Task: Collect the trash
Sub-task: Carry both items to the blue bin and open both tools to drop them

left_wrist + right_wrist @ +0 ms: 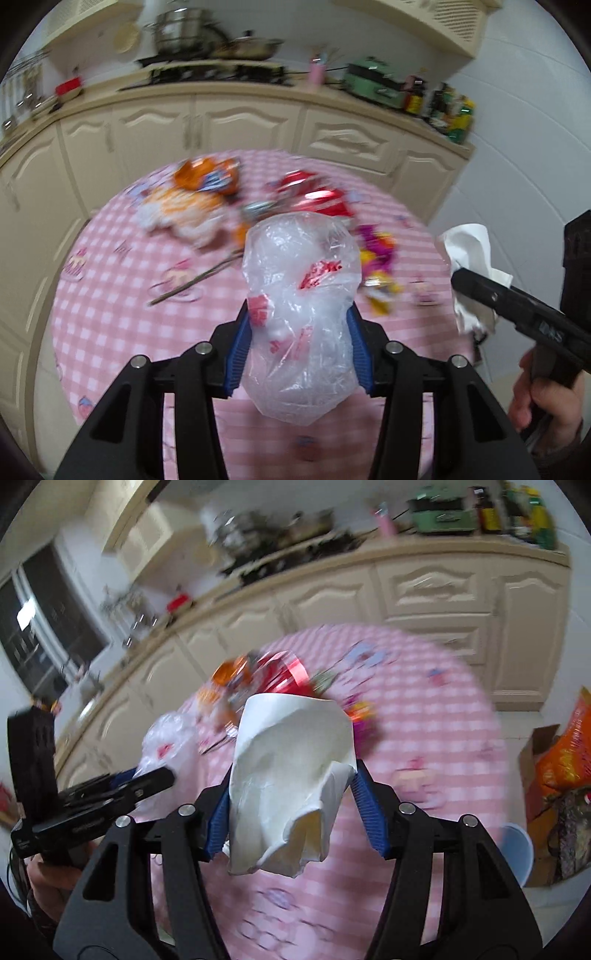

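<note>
Beneath both grippers lay a round table point(110, 295) under a pink checked cloth, and beyond it, ahead of the fingers, ran a row of cream cabinets point(236, 125). Ahead of the left gripper point(300, 347), on the far part of the table, sat loose trash: an orange wrapper point(207, 177), a red foil wrapper point(314, 195) and a purple-and-yellow wrapper point(376, 254) just right of the fingertips. The left gripper was pinching a crumpled clear plastic bag point(299, 325) with red print between its blue pads point(240, 350), holding it above the cloth. To its right, the right gripper point(299, 808) clamped a crumpled white paper napkin point(291, 775) between its own pads, also raised over the table. Low to the right of that gripper stood a pale blue cup point(517, 849).
</note>
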A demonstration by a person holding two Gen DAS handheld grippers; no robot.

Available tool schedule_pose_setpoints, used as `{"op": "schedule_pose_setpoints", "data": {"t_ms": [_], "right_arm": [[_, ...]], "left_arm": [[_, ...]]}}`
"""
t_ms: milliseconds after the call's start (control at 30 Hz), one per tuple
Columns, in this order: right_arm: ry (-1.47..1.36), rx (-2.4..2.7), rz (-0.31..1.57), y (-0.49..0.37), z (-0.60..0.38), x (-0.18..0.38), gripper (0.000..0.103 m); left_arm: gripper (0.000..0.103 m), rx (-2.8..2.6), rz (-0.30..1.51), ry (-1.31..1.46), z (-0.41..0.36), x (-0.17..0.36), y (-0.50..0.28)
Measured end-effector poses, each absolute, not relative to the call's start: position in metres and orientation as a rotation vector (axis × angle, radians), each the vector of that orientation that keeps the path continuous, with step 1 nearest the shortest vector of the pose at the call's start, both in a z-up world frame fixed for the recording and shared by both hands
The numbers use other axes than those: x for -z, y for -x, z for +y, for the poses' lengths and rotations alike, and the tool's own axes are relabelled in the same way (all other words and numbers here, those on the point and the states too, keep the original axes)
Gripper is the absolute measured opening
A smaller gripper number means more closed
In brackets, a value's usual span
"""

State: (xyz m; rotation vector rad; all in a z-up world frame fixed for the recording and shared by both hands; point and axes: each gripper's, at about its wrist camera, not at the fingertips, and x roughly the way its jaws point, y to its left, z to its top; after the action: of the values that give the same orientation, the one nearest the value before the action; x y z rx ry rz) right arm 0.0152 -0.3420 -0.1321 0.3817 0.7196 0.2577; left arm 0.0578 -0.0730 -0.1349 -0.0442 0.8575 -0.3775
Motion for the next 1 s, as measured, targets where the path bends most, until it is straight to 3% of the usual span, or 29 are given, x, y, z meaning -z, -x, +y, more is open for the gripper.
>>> {"op": "schedule_pose_setpoints", "data": {"t_ms": [167,333,633,967,1000], "right_arm": [[-0.473,-0.049,0.683,0.021,-0.439,0.143,0.059],[-0.595,0.143,0.740,0.058,-0.526,0.192,0.060],[-0.826,0.310,0.883,0.095,-0.610,0.308,0.060],[-1.002,0.332,1.016,0.065,-0.645,0.405,0.062],[-1.008,0.344,1.029,0.061,-0.647,0.412,0.067]], "left_arm": [[0.047,0.572,0.843,0.002,-0.146,0.112,-0.042],[0.047,0.742,0.900,-0.086,-0.244,0.129,-0.036],[0.047,0.904,1.144,-0.269,-0.404,0.232,-0.037],[0.047,0.864,1.357,-0.427,-0.499,0.343,-0.067],[0.048,0.869,1.377,-0.429,-0.504,0.350,-0.070]]}}
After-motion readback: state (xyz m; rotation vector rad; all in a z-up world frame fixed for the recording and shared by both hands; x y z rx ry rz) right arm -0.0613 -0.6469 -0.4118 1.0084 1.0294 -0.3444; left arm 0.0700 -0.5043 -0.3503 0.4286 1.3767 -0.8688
